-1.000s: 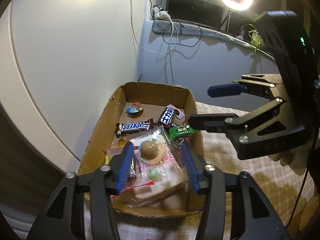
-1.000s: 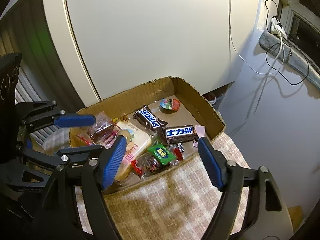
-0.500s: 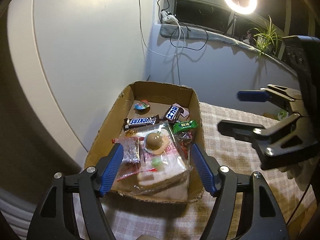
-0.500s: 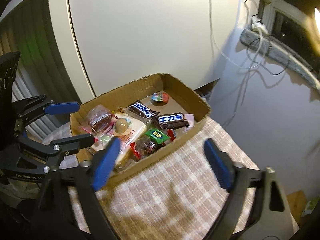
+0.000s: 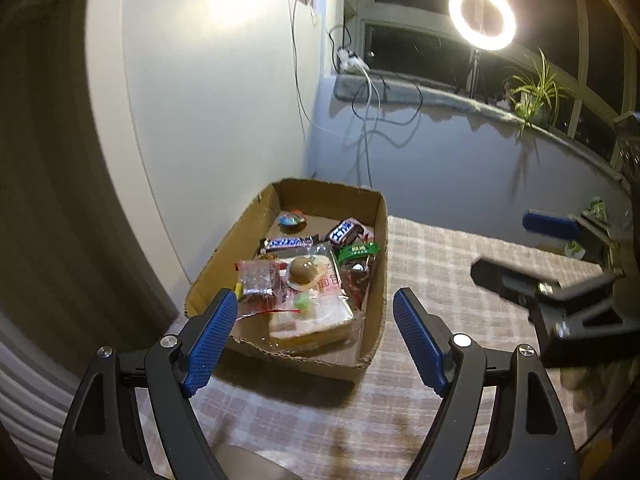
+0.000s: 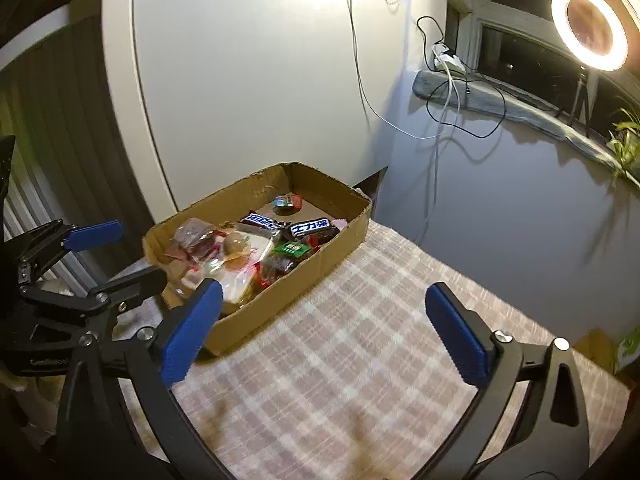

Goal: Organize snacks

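A cardboard box point(image 5: 378, 264) point(image 6: 340, 240) sits on the checked tablecloth by the wall. It holds several snacks: two Snickers bars point(image 5: 288, 243) point(image 6: 314, 227), a green packet point(image 5: 357, 250), a wrapped bun with a brown ball point(image 5: 304, 271), a red-edged packet point(image 5: 258, 282) and a small round sweet point(image 5: 291, 219). My left gripper point(image 5: 314, 338) is open and empty, held back from the box's near end. My right gripper point(image 6: 326, 330) is open and empty over the cloth, beside the box's long side. Each gripper shows in the other's view.
The checked tablecloth point(image 6: 360, 360) stretches right of the box. A white panel point(image 6: 248, 92) stands behind the box. Cables point(image 5: 368, 120) hang from a window sill with a ring light point(image 5: 482, 16) and a plant point(image 5: 536, 92).
Both grippers have drawn back and up from the box, so it looks smaller and farther. The snacks in the box have not moved.
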`<state>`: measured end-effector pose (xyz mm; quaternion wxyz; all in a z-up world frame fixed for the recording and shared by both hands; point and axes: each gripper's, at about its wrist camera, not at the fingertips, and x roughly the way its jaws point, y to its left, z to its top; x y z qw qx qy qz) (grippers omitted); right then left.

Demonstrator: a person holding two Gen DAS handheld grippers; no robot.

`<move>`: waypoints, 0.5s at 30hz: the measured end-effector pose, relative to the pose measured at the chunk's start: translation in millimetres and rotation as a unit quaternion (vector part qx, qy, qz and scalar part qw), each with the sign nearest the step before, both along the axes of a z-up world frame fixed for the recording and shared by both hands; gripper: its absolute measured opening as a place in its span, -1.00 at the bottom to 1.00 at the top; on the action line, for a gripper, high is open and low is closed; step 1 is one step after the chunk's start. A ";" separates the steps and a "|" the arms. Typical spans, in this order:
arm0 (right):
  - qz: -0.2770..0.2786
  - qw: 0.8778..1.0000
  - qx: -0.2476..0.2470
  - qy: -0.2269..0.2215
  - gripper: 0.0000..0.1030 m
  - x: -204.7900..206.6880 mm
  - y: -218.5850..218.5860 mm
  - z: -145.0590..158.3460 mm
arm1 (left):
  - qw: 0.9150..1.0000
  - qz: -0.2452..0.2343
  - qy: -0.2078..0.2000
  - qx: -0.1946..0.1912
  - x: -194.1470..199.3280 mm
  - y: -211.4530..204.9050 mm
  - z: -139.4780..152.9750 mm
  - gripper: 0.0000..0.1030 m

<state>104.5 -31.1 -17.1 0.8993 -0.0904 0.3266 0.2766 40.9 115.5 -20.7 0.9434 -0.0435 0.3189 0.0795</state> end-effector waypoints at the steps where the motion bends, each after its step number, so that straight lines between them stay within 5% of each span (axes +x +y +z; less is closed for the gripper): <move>1: -0.004 1.000 0.003 0.000 1.00 -5.0 -2.6 1.1 | 1.000 0.004 -0.003 0.002 -1.8 -1.1 1.1 0.62; 15: -0.071 0.997 0.005 -0.020 1.00 -46.4 -23.5 5.2 | 1.000 0.015 -0.009 -0.008 -20.9 -6.9 6.8 0.63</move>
